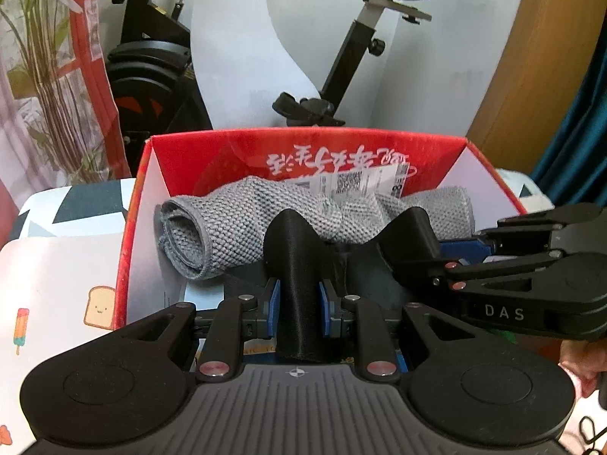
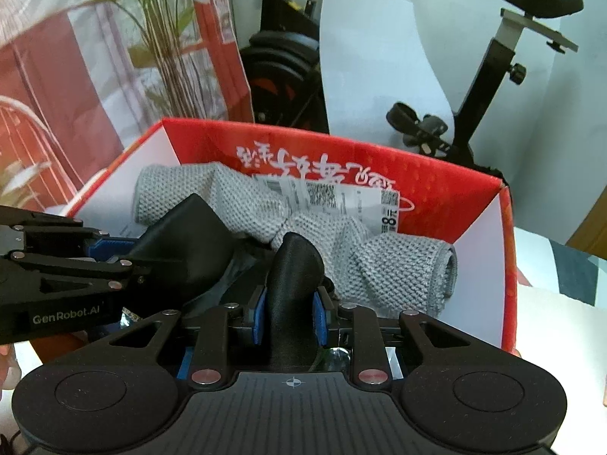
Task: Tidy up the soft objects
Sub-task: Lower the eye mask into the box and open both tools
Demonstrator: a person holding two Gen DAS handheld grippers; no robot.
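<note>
L gripper (image 1: 297,295) & R gripper (image 2: 290,303) closed on black cloth (image 1: 364,265) over red box (image 1: 136,227)

Soft daylight, sharp, fisheye-bent edges.

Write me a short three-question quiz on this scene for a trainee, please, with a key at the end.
1. True or false: the grey knitted cloth lies inside the red box.
2. What does each gripper hold between its jaws? A) a paper label B) a fold of black fabric C) nothing
3. Fill in: behind the box stands an exercise ____.

Key
1. True; the cloth lies in the box, with a white printed label on top.
2. B; the left gripper and the right gripper are each shut on black fabric.
3. Bike.
</note>
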